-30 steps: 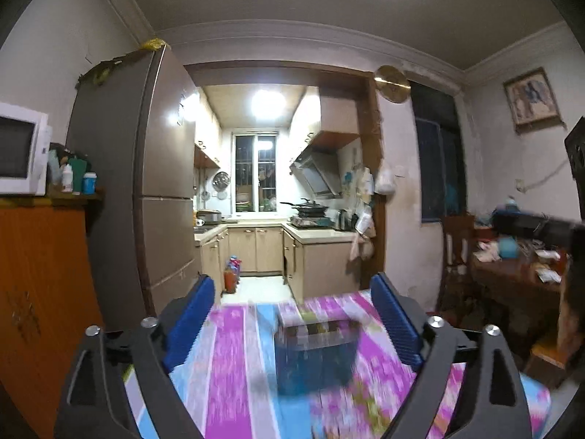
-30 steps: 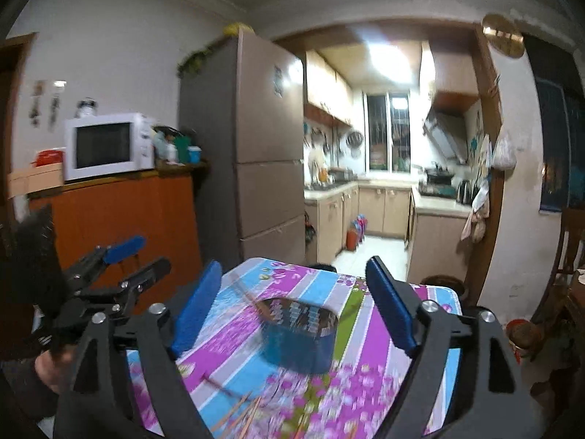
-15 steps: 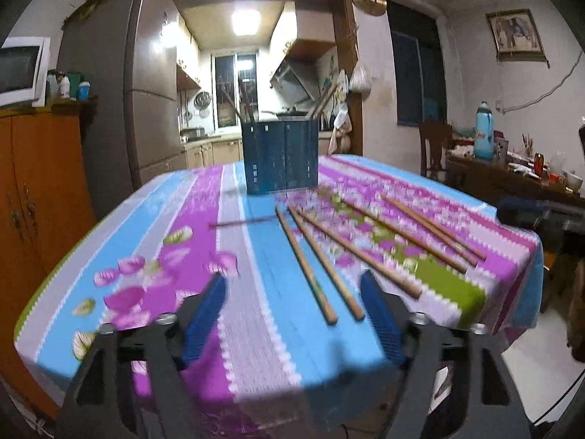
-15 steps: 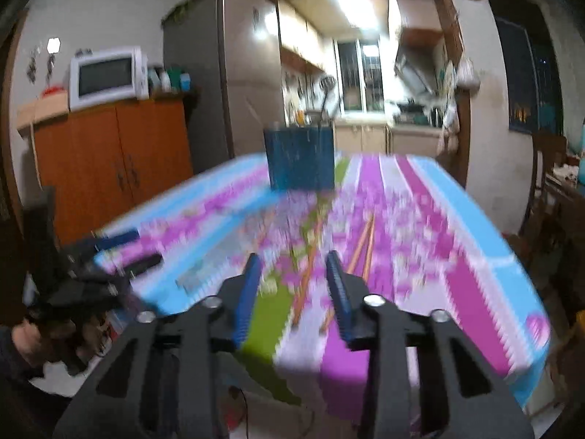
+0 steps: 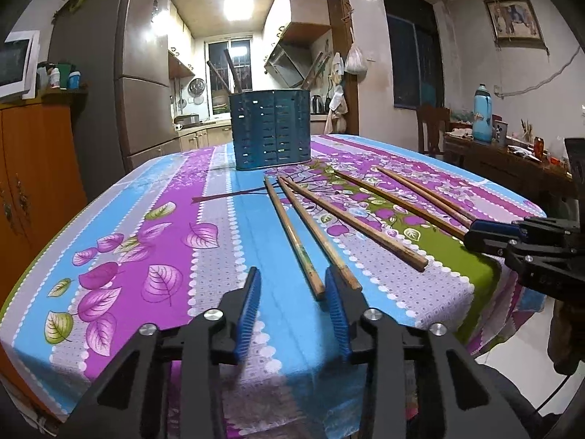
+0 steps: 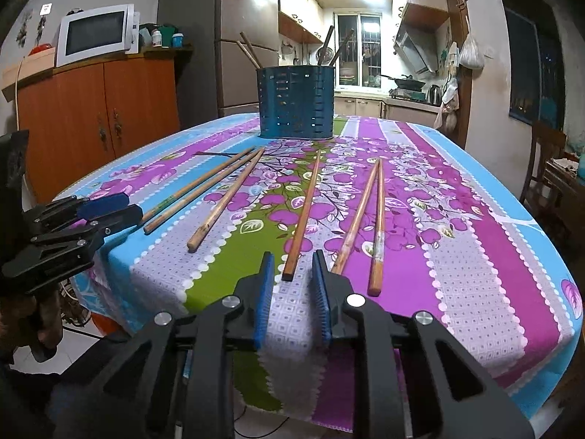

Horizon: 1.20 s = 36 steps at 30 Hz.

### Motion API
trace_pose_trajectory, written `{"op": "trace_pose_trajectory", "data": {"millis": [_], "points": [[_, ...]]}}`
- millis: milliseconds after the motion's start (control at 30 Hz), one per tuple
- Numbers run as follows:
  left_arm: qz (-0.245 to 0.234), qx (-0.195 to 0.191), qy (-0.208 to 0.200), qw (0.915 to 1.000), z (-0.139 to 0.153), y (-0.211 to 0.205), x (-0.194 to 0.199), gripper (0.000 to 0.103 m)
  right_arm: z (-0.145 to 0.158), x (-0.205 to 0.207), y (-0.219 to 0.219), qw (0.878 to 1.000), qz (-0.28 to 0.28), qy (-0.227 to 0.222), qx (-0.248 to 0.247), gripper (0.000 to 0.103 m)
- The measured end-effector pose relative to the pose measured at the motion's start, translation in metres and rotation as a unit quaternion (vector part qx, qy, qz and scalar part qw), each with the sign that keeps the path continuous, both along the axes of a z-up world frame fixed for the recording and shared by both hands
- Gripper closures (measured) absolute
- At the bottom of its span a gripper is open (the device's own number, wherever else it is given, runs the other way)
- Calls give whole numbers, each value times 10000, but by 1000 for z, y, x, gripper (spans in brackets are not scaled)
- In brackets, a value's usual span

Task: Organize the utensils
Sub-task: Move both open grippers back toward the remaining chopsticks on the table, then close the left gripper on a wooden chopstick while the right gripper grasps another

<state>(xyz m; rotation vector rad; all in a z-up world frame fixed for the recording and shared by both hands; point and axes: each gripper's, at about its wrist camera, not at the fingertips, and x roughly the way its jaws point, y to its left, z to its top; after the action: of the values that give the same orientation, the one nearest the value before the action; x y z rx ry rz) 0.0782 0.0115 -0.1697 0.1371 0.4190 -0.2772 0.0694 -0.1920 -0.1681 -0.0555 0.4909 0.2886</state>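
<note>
Six chopsticks (image 6: 305, 216) lie on the table (image 6: 475, 256) before the holder (image 6: 296, 102).

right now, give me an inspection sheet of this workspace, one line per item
surface: table under a striped floral tablecloth.
job's things: six wooden chopsticks lie loose on the cloth; the blue slotted holder stands upright at the far end with a few sticks already in it.
clutter: nothing seen on the cloth besides these.
grippers: left gripper and right gripper sit low at the near edge; jaws have just been closing, partly open, not pressing on anything; each has a chopstick's near end just ahead of its gap.
cables: a thin cable on the floor below the table edge.
surroundings: fridge, microwave on an orange cabinet, kitchen behind.
</note>
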Motion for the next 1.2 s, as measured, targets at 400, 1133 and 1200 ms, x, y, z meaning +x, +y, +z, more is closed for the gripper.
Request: {"op": "trace_pose_trajectory", "data": {"millis": [400,1133,1200], "points": [[167,38,-7,9999,-7,-4,9,90,0,5,6,9999,85,3,76,89],[197,14,-492,9986,-17,-5,2,89,-6,-2,10,9996,-57,-241,135,89],[218,5,-493,9985,-17,-6,2,91,-7,-3,9,9994,-88,-278,205,91]]}}
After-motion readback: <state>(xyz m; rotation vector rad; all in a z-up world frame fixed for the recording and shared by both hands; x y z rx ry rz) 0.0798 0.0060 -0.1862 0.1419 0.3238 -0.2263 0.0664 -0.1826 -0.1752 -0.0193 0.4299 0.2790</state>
